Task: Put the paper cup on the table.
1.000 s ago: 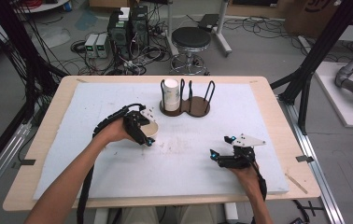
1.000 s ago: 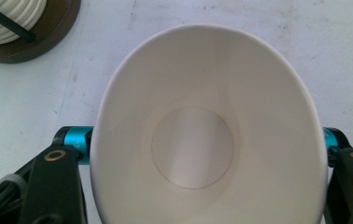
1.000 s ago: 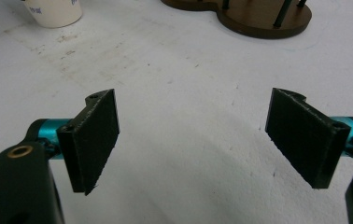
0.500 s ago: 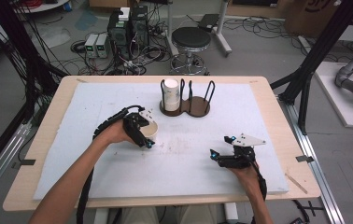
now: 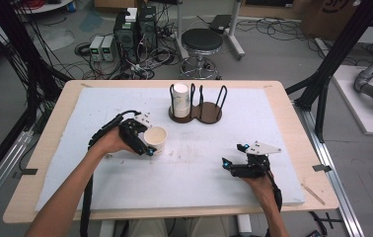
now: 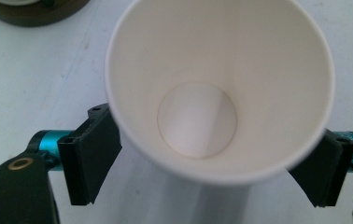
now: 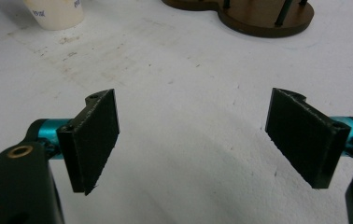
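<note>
1. Landmark: a dark wooden cup rack [image 5: 196, 112] with upright black wire loops stands on the white foam mat [image 5: 273, 118], toward the far edge of the wooden table [image 5: 300, 133]. A stack of white cups [image 5: 180, 98] sits in the left bay of the rack; the right bay holds no cup.
2. The left gripper [image 5: 142, 140] lies nearer the person than the rack and to its left. Its jaws clamp a single paper cup [image 5: 155, 138]. In the left gripper view the cup [image 6: 219, 88] shows its open mouth and bare bottom, with a pad pressed against each side of its wall.
3. The right gripper [image 5: 236, 157] rests low over the mat, nearer the person than the rack and to its right, well apart from the held cup. Its jaws stand wide apart with nothing between them; the right gripper view shows bare mat [image 7: 188, 140] in the gap.
4. In the right gripper view, the rack base [image 7: 254, 16] lies ahead at upper right and the held cup [image 7: 55, 14] at upper left. Nothing lies between that gripper and either item.
5. Beyond the table: a black stool [image 5: 202, 42], computer cases [image 5: 135, 27] and loose cables on the floor.
</note>
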`<control>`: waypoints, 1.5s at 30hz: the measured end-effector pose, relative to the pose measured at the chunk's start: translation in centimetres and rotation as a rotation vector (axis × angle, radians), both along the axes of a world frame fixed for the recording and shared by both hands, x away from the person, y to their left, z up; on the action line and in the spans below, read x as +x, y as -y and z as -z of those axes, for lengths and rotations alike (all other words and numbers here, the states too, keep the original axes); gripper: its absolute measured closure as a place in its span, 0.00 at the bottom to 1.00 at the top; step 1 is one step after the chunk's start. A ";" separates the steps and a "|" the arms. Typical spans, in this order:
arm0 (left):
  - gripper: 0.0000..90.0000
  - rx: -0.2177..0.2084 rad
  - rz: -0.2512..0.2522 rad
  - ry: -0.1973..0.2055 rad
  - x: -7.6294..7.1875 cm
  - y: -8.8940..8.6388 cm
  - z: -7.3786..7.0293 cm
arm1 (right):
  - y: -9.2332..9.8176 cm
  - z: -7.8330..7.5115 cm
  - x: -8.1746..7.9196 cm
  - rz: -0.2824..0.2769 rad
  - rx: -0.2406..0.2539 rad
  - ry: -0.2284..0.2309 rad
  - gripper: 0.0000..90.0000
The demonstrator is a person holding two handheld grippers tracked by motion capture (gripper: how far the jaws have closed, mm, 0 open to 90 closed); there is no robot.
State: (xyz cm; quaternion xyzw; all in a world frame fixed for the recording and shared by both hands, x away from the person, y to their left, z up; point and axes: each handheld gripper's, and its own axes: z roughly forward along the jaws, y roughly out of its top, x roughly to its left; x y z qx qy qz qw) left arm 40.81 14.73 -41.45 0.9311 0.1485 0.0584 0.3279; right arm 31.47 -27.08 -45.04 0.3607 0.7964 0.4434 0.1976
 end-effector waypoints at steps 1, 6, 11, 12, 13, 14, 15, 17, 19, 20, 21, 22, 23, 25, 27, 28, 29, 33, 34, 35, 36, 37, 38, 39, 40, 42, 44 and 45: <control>0.19 -0.009 -0.006 0.002 -0.3 -0.5 0.0 | 0.0 0.0 0.0 0.000 0.002 -0.002 0.20; 0.19 -0.041 -0.053 0.013 -2.0 -2.8 0.4 | 0.0 0.0 0.0 -0.001 0.008 -0.008 0.20; 0.19 -0.109 -0.124 0.049 -3.7 -5.1 0.6 | 0.1 0.0 0.0 -0.003 0.009 -0.007 0.20; 0.19 -0.113 -0.134 0.056 -4.1 -5.5 0.6 | 0.1 0.0 0.1 -0.005 0.007 -0.003 0.20; 0.19 -0.128 -0.148 0.065 -4.5 -5.8 0.7 | 0.1 0.0 0.1 -0.004 0.008 -0.005 0.20; 0.19 -0.139 -0.160 0.072 -5.0 -6.2 0.8 | 0.1 0.0 0.1 -0.002 0.010 -0.007 0.20; 0.19 -0.160 -0.177 0.076 -5.4 -6.5 1.0 | 0.1 0.0 0.1 -0.002 0.011 -0.007 0.20; 0.19 -0.207 -0.214 0.102 -6.4 -7.3 1.2 | 0.1 0.0 0.1 -0.002 0.011 -0.008 0.20; 0.19 -0.254 -0.245 0.122 -7.2 -7.9 1.5 | 0.1 0.0 0.1 -0.001 0.015 -0.010 0.20; 0.19 -0.282 -0.262 0.133 -7.6 -8.1 1.6 | 0.1 0.0 0.1 -0.001 0.017 -0.012 0.20; 0.19 -0.307 -0.273 0.143 -8.0 -8.4 1.8 | 0.1 0.0 0.1 0.000 0.018 -0.011 0.20; 0.19 -0.330 -0.290 0.157 -8.3 -8.7 2.0 | 0.2 0.0 0.1 -0.001 0.015 -0.003 0.20; 0.19 -0.357 -0.308 0.171 -8.8 -9.0 2.2 | 0.1 0.0 0.0 -0.001 0.016 -0.007 0.20; 0.19 -0.392 -0.336 0.187 -9.4 -9.3 2.5 | 0.1 0.0 0.0 0.000 0.014 -0.005 0.20; 0.19 -0.433 -0.370 0.216 -10.1 -9.7 3.0 | 0.1 0.0 0.0 0.000 0.014 -0.005 0.20; 0.19 -0.446 -0.383 0.230 -10.4 -9.9 3.2 | 0.1 0.0 0.0 0.001 0.014 -0.006 0.20; 0.19 -0.469 -0.402 0.238 -10.6 -10.1 3.4 | 0.1 0.0 0.0 0.001 0.015 -0.006 0.20; 0.19 -0.516 -0.458 0.272 -11.2 -10.7 4.1 | 0.2 0.0 0.0 0.003 0.017 -0.001 0.20; 0.19 -0.519 -0.475 0.276 -11.2 -10.8 4.4 | 0.2 0.0 0.0 0.005 0.020 -0.003 0.20; 0.19 -0.519 -0.483 0.277 -11.3 -10.9 4.6 | 0.2 0.0 -0.1 0.007 0.022 -0.002 0.20; 0.19 -0.518 -0.489 0.275 -11.3 -10.9 4.8 | 0.2 0.0 0.0 0.007 0.022 0.000 0.20; 0.19 -0.520 -0.499 0.276 -11.3 -10.9 5.1 | 0.2 0.0 0.0 0.008 0.023 -0.001 0.20; 0.19 -0.526 -0.511 0.291 -11.4 -11.0 5.0 | 0.2 0.0 0.0 0.008 0.027 -0.005 0.20; 0.19 -0.531 -0.514 0.297 -11.5 -11.0 5.0 | 0.2 0.0 0.0 0.010 0.029 -0.005 0.20; 0.19 -0.536 -0.514 0.294 -11.5 -11.1 5.1 | 0.3 0.0 0.0 0.010 0.026 -0.003 0.20; 0.19 -0.540 -0.516 0.299 -11.5 -11.1 5.1 | 0.3 0.0 0.1 0.013 0.028 -0.009 0.20; 0.19 -0.550 -0.525 0.299 -11.5 -11.2 5.1 | 0.3 0.0 0.1 0.013 0.029 -0.009 0.20; 0.19 -0.552 -0.526 0.299 -11.6 -11.2 5.1 | 0.3 0.0 0.1 0.014 0.025 -0.005 0.20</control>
